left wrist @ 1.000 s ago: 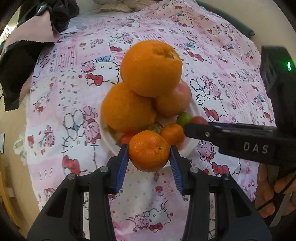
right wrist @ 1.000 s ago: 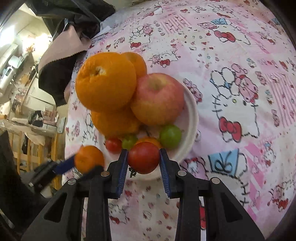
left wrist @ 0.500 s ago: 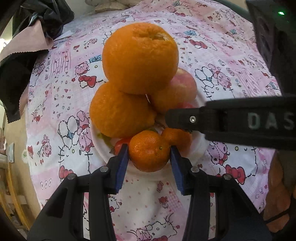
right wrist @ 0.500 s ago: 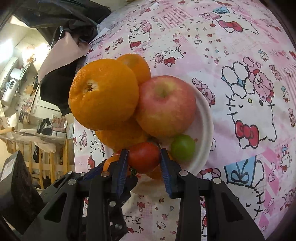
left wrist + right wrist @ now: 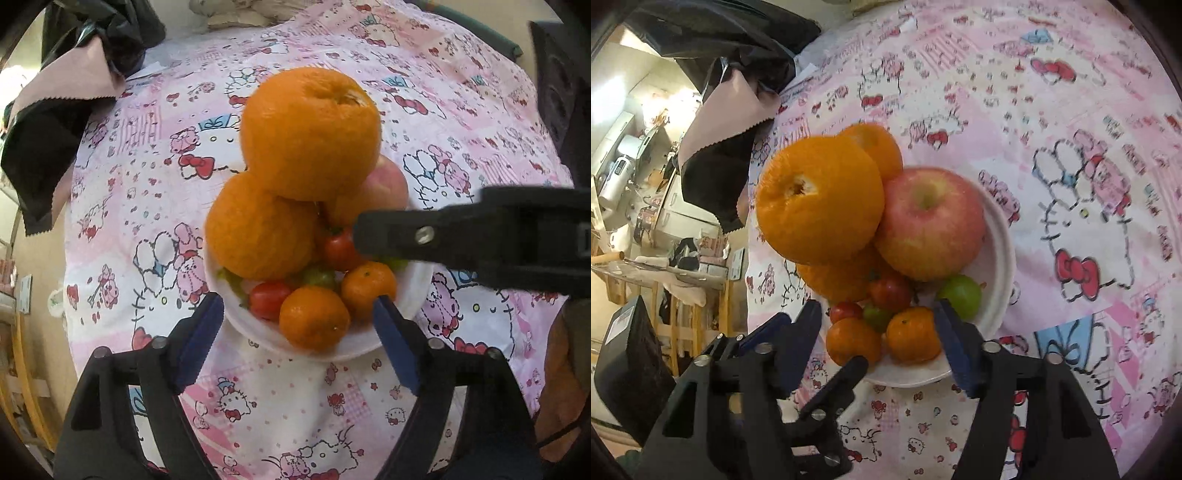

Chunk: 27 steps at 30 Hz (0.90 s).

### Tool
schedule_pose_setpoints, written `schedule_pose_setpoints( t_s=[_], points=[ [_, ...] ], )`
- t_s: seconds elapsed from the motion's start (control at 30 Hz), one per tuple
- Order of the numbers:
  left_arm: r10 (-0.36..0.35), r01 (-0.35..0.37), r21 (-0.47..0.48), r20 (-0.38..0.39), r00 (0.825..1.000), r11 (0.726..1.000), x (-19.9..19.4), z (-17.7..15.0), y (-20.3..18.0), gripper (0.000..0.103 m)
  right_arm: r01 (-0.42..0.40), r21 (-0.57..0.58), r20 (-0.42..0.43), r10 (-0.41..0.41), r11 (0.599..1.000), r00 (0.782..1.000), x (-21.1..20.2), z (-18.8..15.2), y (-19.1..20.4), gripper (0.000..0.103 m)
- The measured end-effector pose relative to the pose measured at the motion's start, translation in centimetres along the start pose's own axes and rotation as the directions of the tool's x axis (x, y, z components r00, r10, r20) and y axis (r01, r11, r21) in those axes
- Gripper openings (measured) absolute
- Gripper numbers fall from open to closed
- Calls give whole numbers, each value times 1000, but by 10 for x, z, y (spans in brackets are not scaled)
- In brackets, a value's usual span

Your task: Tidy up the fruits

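Orange mandarin (image 5: 314,317) | on plate (image 5: 255,332) | between parted left jaws, untouched

table: pink cartoon tablecloth (image 5: 155,192) | left: sunlit cluttered shelves (image 5: 639,177)

The tablecloth (image 5: 155,192) is printed cotton-like cloth, matt. The white plate (image 5: 1001,258) looks glossy, like glazed ceramic. The big orange (image 5: 310,133) has dimpled, rough peel; the apple (image 5: 931,229) and cherry tomato (image 5: 890,291) are smooth and shiny.
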<state>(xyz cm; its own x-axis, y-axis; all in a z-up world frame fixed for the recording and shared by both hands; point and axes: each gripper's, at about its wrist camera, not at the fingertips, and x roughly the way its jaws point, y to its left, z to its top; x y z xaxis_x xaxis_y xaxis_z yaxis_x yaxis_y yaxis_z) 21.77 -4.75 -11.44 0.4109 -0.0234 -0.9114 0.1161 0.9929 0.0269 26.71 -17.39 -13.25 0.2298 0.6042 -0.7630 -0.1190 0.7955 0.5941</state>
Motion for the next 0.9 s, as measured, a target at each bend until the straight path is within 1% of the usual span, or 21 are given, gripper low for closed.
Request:
schedule_pose_setpoints(
  t_s=[0.13,0.17,0.23,0.37,0.43,0.53,0.63,0.7,0.73,0.87,0.9],
  points=[
    [-28,29,-68,18,999,997,-10,-3,12,80,14,6,36,-14,1000,999,-17,-2,0,75],
    [-18,20,-73,29,999,997,-13,-4,12,80,12,9,46,-12,1000,999,-21,-1,0,77],
    [27,-23,-64,62,998,998,-23,-5,11,80,4,22,76,-6,1000,997,-34,-4,-2,89],
    [47,-39,-69,133,990,997,-49,-6,12,80,1,36,148,-6,999,989,-58,-7,-2,95],
    [67,-51,-91,185,981,995,-67,-7,17,80,6,34,174,-12,999,985,-72,-10,-1,99],
    [91,-67,-104,243,966,992,-90,-12,24,80,15,5,219,-16,1000,976,-92,-17,4,99],
    [107,-71,-141,265,958,987,-106,-22,37,80,29,-9,273,-26,1000,962,-115,-32,5,99],
    [130,-88,-167,256,958,982,-113,-29,46,80,63,-21,310,-54,998,949,-126,-41,8,99],
    [139,-95,-180,256,957,979,-117,-32,50,80,97,-36,340,-79,995,937,-134,-48,13,99],
    [146,-81,-228,288,946,970,-137,-47,60,80,179,-99,400,-125,979,908,-146,-71,32,99],
    [149,-80,-229,299,943,970,-142,-53,60,81,189,-111,403,-130,976,906,-146,-76,34,99]
  ],
)
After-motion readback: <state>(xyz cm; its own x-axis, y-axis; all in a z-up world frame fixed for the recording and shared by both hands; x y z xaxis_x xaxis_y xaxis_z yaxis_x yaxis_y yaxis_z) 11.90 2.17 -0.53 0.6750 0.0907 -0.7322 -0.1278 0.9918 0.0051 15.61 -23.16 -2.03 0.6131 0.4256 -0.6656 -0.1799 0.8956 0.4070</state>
